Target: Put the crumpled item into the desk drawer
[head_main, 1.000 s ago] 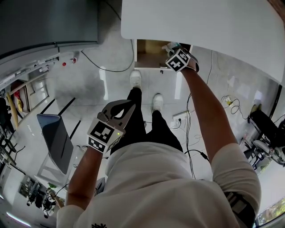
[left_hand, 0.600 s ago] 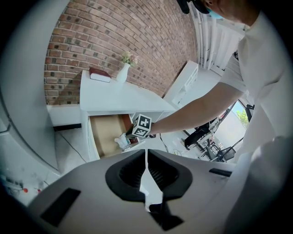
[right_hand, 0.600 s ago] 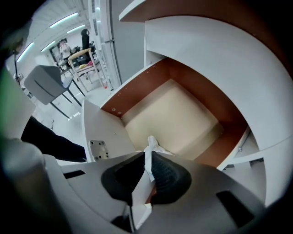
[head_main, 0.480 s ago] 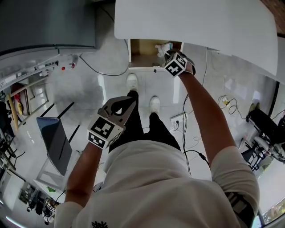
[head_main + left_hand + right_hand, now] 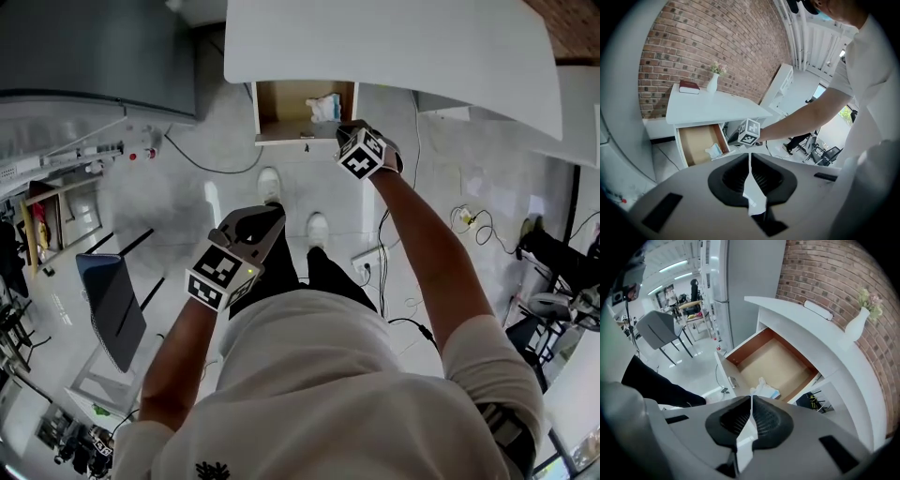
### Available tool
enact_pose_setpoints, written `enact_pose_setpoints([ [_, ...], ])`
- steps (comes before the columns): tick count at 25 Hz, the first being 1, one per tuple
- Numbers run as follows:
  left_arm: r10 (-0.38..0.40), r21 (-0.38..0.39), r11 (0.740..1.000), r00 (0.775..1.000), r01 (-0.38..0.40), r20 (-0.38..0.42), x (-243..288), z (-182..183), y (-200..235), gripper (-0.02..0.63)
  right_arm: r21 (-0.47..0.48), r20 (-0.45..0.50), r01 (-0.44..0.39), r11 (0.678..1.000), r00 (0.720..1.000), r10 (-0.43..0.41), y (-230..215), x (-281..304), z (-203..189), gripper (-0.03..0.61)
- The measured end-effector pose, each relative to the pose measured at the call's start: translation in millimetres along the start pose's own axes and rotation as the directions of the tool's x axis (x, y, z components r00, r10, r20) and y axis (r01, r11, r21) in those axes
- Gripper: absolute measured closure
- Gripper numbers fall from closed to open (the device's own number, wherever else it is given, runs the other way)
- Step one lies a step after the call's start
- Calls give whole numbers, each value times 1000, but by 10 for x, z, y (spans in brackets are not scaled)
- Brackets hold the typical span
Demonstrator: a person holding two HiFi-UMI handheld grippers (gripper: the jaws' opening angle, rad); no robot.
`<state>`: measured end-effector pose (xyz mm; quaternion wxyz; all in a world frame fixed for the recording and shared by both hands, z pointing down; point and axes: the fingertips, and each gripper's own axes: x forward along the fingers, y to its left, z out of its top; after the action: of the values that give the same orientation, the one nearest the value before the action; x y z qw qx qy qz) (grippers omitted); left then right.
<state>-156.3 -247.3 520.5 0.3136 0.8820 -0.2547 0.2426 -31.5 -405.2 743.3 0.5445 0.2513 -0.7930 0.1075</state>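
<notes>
Our right gripper (image 5: pixel 751 401) has its two fingers (image 5: pixel 732 421) pressed together with nothing between them. It is held out at the end of an outstretched arm, just off the front of an open desk drawer (image 5: pixel 774 363).

Just past the fingertips, in the right gripper view, the crumpled item (image 5: pixel 765 390) lies on the drawer's bare brown floor. It is a small white and pale blue wad, close to the drawer's front edge and to one front corner. In the head view the same wad (image 5: pixel 323 107) sits inside the drawer (image 5: pixel 280 135), with the right gripper (image 5: pixel 360 152) outside the drawer, near its front corner. The two are apart.

Our left gripper (image 5: pixel 750 161) also has its fingers (image 5: pixel 727 176) closed on each other and holds nothing. In the head view it (image 5: pixel 266 218) hangs low in front of our body, well apart from the desk (image 5: pixel 403 52). Its own view looks across at the open drawer (image 5: pixel 696 143), the wad (image 5: pixel 714 151) inside it, and the right gripper's marker cube.

The desk is white with a curved top. On it stand a white vase (image 5: pixel 712 82) with pale flowers and a dark red book (image 5: pixel 689 86), against a brick wall (image 5: pixel 708 42). The floor is pale and glossy, and a grey chair (image 5: pixel 112 302) stands off to our left.
</notes>
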Motion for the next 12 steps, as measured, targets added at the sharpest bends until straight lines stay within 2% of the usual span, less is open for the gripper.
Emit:
enact_pose_setpoints([
  [7,9,30,999,999,-10,45,-32,36,-588,580,-3,56,-7,1000,998,8,338,-767,-225,545],
  [12,30,39,999,998,-33,61,-104,-34,-957,580,39,105,-29,999,994,25,635,-1297,-406,546],
])
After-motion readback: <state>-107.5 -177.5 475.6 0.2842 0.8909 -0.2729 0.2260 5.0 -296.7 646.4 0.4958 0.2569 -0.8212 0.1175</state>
